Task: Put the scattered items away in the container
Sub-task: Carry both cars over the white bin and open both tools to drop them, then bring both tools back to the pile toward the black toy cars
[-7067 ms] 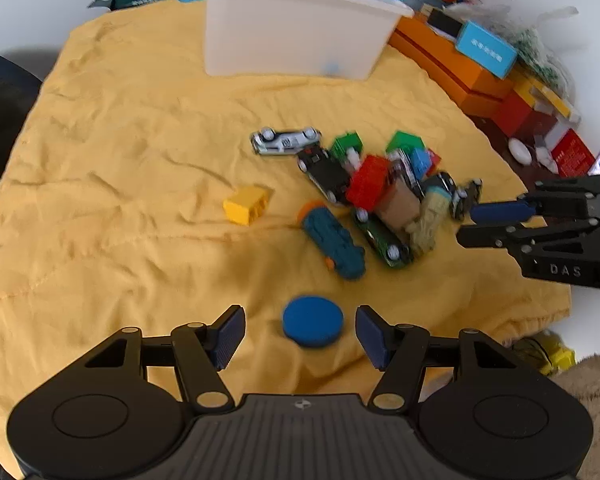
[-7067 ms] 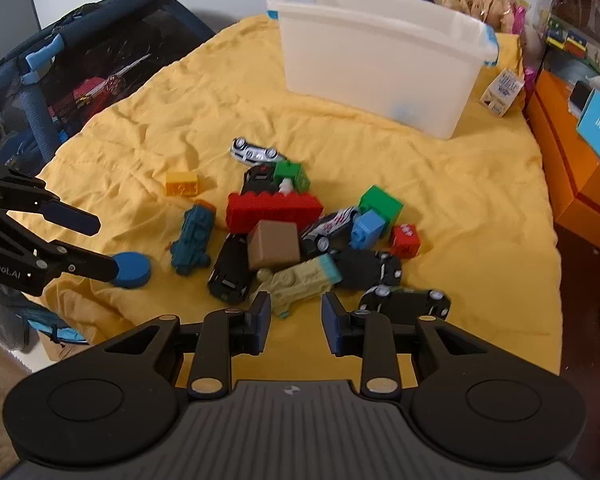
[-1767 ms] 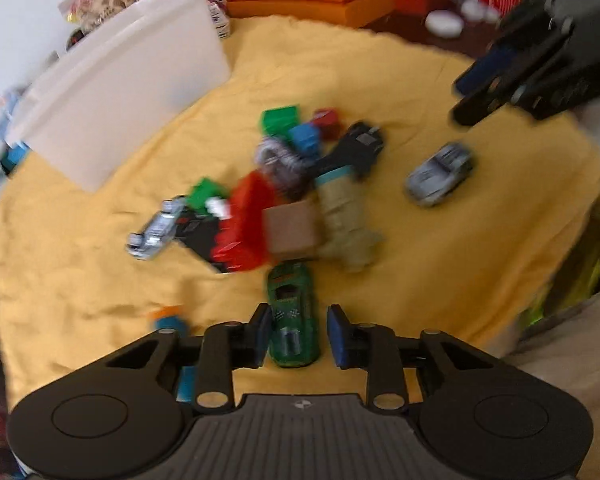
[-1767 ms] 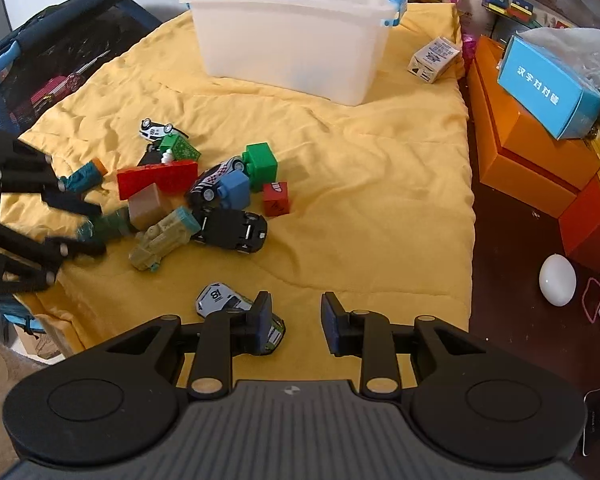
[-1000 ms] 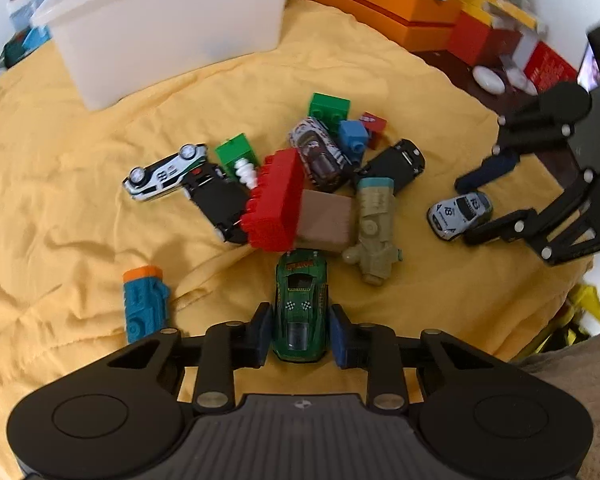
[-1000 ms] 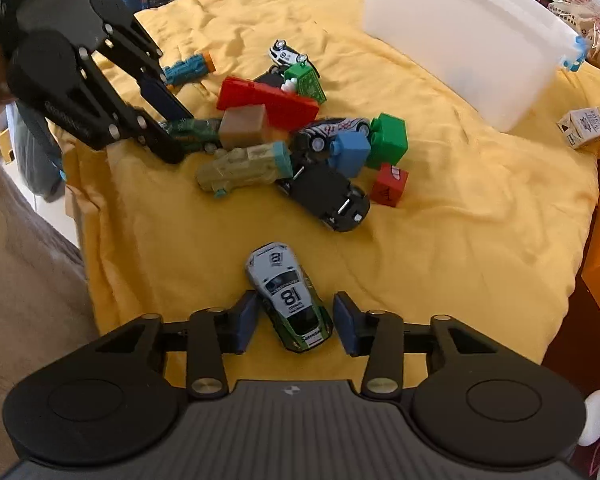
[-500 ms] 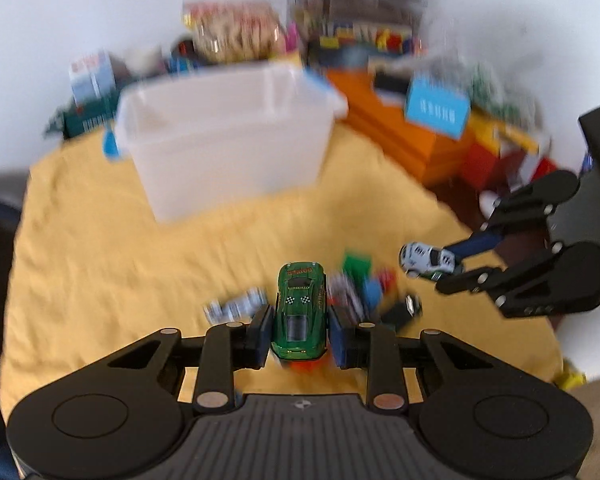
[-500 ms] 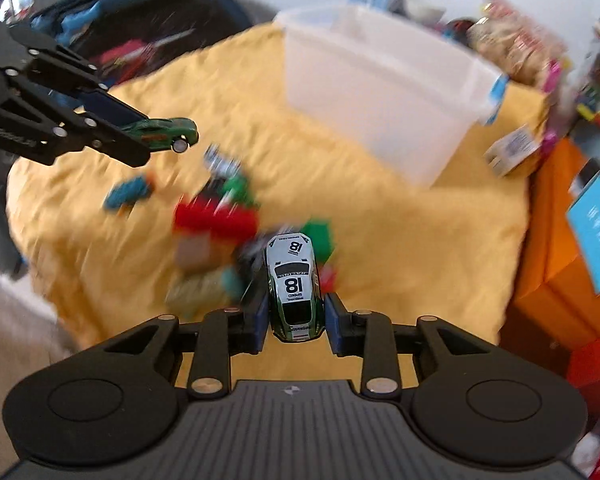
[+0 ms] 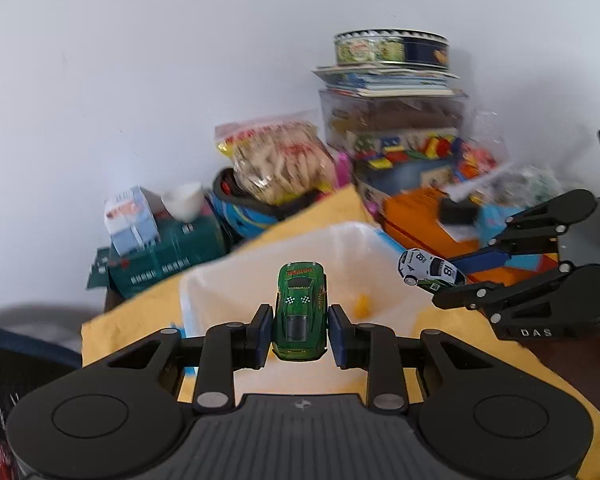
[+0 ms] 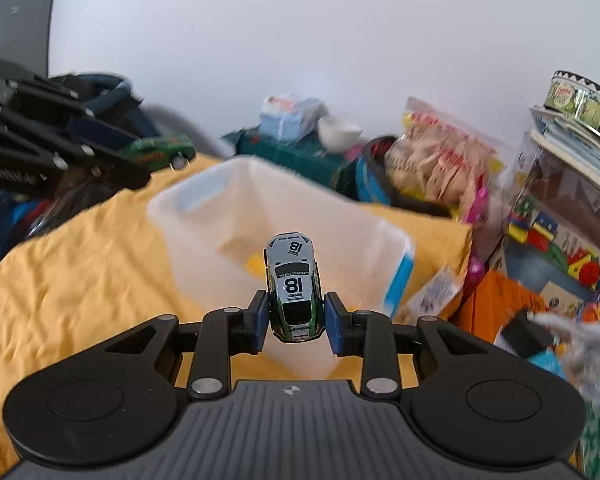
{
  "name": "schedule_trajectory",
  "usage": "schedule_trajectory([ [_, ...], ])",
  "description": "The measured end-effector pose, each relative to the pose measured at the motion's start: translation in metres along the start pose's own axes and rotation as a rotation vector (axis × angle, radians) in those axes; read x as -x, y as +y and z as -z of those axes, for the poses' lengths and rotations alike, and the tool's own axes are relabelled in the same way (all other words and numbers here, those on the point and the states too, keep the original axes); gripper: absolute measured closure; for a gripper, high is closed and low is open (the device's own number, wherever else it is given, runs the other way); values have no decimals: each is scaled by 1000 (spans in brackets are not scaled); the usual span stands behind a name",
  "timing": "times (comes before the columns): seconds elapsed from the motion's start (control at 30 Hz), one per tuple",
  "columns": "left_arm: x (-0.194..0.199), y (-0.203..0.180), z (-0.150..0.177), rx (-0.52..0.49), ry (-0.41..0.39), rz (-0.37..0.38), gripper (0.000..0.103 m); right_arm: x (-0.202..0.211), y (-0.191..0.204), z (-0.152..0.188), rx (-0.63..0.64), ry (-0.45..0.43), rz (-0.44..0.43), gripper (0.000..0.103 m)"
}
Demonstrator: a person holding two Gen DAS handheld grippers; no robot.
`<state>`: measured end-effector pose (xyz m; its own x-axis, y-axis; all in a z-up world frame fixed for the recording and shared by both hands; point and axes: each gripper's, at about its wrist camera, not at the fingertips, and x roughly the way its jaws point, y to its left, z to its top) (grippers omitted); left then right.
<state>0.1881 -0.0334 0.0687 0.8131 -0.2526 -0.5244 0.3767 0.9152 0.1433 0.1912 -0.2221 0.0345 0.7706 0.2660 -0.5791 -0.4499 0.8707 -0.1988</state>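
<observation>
Ahead of both grippers sits the container (image 10: 204, 200): left gripper (image 9: 299, 330) clamps the green car (image 9: 300, 312), right gripper (image 10: 296, 322) the white car (image 10: 294, 292); carry each past the rim, seemingly near, before releasing.

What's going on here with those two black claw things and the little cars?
A person is tidying toys with a handheld gripper in each hand. The left gripper is clamped on a green toy car, and the right gripper on a white and green race car numbered 18. Both are held up over the yellow cloth, pointing at the open translucent plastic bin. Neither car has been dropped in yet; something small and yellow already lies inside.
</observation>
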Motion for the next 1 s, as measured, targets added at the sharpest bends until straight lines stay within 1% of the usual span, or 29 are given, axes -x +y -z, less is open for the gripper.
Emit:
schedule_trajectory([
  [0.07,-25,4,-4,-7,-1,-32,70,-18,-4,-8,-13,-4,19,70],
  [0.17,-64,16,-4,61,38,-13,70,-47,-14,-14,-68,18,19,70],
  [0.3,-99,19,3,105,93,-38,69,-80,-21,-11,-114,75,27,69],
  [0.33,-104,21,4,121,103,-39,67,-84,-22,-9,-121,88,28,69],
  [0.4,-104,24,9,140,90,-29,62,-90,-22,-8,-124,102,23,68],
  [0.43,-104,25,10,142,89,-22,59,-91,-22,-8,-123,105,23,64],
  [0.47,-104,25,11,139,90,-24,59,-92,-22,-8,-124,105,24,61],
  [0.5,-104,25,11,133,90,-30,59,-91,-22,-8,-128,104,24,60],
  [0.63,-88,28,9,143,75,-22,59,-74,-19,-12,-135,67,24,61],
  [0.7,-68,27,12,158,52,-14,55,-57,-14,-13,-124,31,24,60],
  [0.77,-49,25,16,171,38,-20,43,-37,-7,-11,-112,3,25,60],
  [0.8,-36,23,22,178,34,-18,41,-28,-4,-9,-109,-3,22,60],
  [0.9,-8,16,41,202,41,-17,41,-2,7,4,-118,1,6,58],
  [0.93,1,12,51,211,56,-12,41,4,10,9,-122,10,2,56],
  [1.0,10,6,66,225,88,-4,41,13,17,22,-133,39,-7,55],
])
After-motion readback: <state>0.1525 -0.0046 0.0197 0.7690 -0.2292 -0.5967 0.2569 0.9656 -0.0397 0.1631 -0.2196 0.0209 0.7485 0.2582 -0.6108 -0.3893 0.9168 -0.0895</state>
